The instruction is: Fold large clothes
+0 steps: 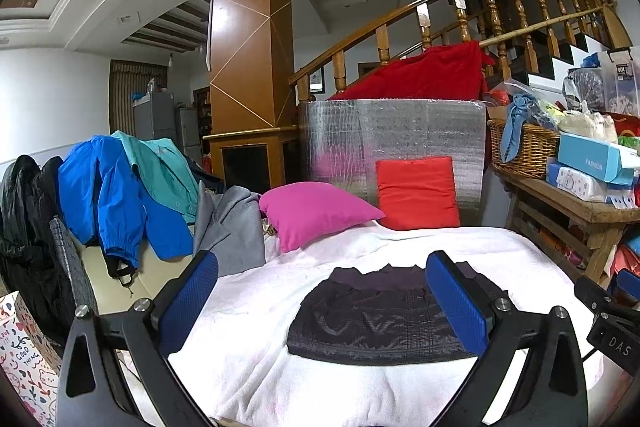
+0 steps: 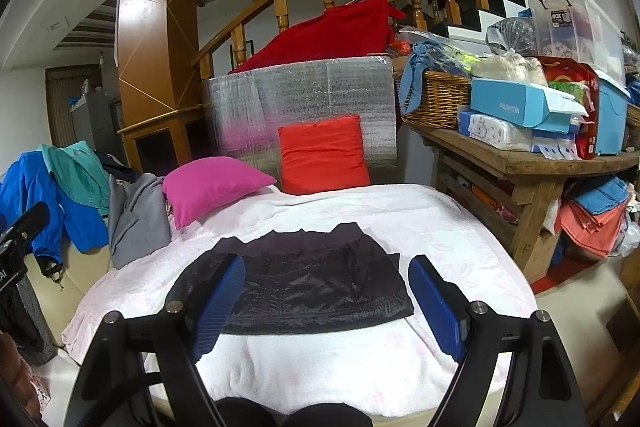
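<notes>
A dark garment (image 1: 372,319) lies folded into a flat rectangle on the white blanket (image 1: 256,331) of the bed. It also shows in the right wrist view (image 2: 304,287), on the same blanket (image 2: 320,367). My left gripper (image 1: 320,291) is open and empty, held above the near edge of the bed, with the garment seen between its blue pads (image 1: 188,303). My right gripper (image 2: 326,291) is open and empty too, held back from the garment, blue pads (image 2: 436,299) apart. Part of the right gripper shows at the right edge of the left wrist view (image 1: 612,323).
A pink pillow (image 1: 316,211) and a red pillow (image 1: 416,193) lie at the bed's far end against a silver foil board (image 1: 392,131). Blue, teal and grey jackets (image 1: 120,195) pile on the left. A wooden table (image 2: 532,163) with boxes and a basket stands on the right.
</notes>
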Demonstrator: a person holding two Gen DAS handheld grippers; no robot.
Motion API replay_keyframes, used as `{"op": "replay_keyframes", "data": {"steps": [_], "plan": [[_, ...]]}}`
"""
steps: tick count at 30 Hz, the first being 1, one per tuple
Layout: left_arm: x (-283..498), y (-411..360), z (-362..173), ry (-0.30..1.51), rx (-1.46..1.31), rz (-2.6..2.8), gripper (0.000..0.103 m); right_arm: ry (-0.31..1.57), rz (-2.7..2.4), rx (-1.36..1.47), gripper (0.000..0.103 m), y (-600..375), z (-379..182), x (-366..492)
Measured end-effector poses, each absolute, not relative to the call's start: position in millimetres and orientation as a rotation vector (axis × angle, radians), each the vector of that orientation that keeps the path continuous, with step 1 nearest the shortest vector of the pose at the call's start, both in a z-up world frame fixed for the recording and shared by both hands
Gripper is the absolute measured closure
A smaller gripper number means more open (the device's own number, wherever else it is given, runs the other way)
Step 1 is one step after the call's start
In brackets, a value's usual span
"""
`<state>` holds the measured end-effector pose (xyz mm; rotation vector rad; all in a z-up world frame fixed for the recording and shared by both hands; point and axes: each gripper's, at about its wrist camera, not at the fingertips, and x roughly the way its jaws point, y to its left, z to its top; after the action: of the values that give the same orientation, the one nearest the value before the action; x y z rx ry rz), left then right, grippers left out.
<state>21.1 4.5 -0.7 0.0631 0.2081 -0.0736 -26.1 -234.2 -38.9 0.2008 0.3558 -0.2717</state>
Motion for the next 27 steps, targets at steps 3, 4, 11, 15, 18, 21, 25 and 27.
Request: {"op": "replay_keyframes", "data": {"steps": [3,4,11,15,18,21,25,27], "plan": [[22,8,-2,0.209,0.058,-0.07,0.0,0.355,-0.271,0.192,0.017,-229,-37,-25],[22,9,-2,0.209,0.057,-0.068,0.0,0.355,-0.27,0.189,0.017,-228,-37,-25],[23,15,-5,0.215,0.052,-0.059,0.0,0.367,-0.266,0.176,0.017,-221,-37,-22],[24,16,-7,0.221,0.054,-0.057,0.0,0.373,-0.264,0.167,0.017,-217,-38,-20],[25,17,-9,0.224,0.054,-0.059,0.0,0.373,-0.263,0.164,0.017,-215,-38,-19],[25,17,-10,0.224,0.055,-0.056,0.0,0.376,-0.265,0.158,0.017,-214,-39,-18],[27,18,-11,0.23,0.056,-0.055,0.0,0.38,-0.264,0.16,0.017,-213,-41,-15],[30,17,-13,0.237,0.064,-0.052,0.0,0.387,-0.261,0.163,0.017,-213,-43,-11]]}}
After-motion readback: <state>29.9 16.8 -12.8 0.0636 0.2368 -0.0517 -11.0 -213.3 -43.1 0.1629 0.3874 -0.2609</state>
